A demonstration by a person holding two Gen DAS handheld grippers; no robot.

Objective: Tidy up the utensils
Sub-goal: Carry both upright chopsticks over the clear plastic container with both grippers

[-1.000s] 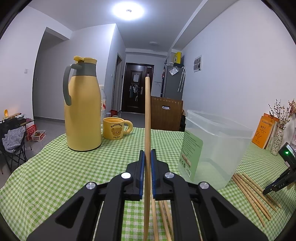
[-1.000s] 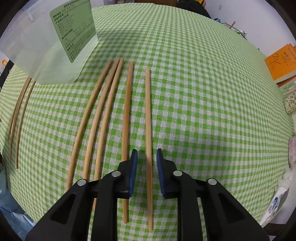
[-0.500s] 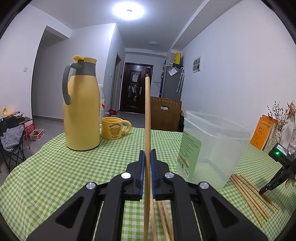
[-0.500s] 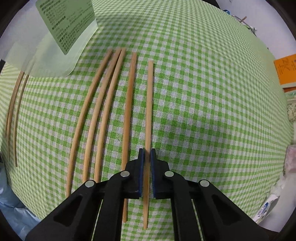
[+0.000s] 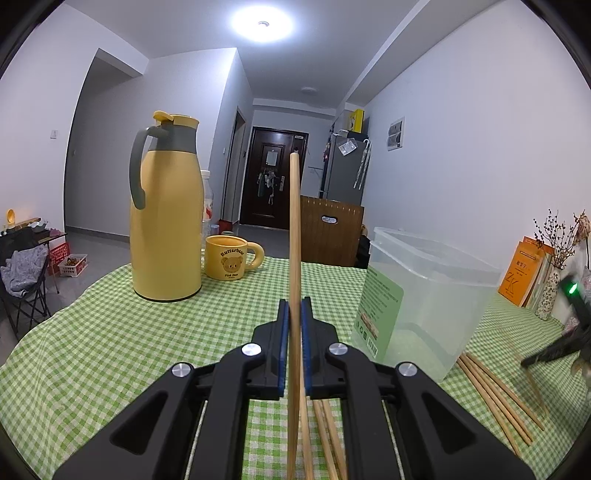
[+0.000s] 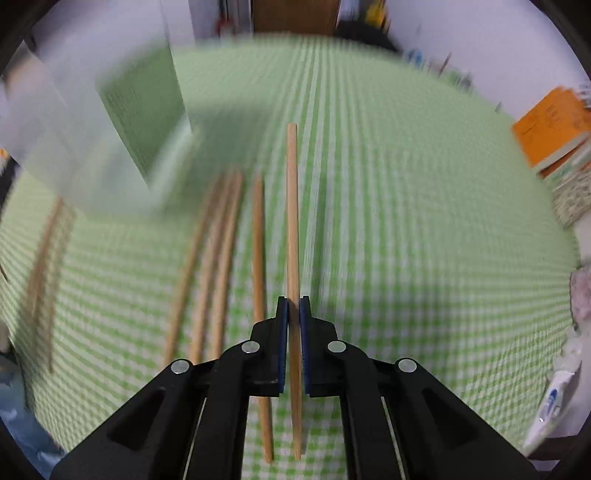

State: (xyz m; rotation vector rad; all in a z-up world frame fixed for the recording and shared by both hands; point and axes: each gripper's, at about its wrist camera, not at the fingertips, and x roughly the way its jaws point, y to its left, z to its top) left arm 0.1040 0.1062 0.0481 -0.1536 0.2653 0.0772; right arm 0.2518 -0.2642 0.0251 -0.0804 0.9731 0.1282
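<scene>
The left gripper point(image 5: 294, 317) is pinching a pale wooden chopstick point(image 5: 294, 229) upright beside the clear plastic container point(image 5: 424, 295); the right gripper point(image 6: 294, 314) is clamping another wooden chopstick point(image 6: 292, 221) above the green checked tablecloth point(image 6: 406, 221).

Pale walls point(image 5: 480, 147) run to a dark door point(image 5: 275, 177) down the hallway; a round ceiling light point(image 5: 262, 24) glows overhead, a grey fridge point(image 5: 343, 170) stands right, and green checked cloth covers the table point(image 5: 92, 332).

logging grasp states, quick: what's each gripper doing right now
Left gripper: closed on a long light wooden chopstick, held upright.
Right gripper: closed on another long light wooden chopstick.
</scene>
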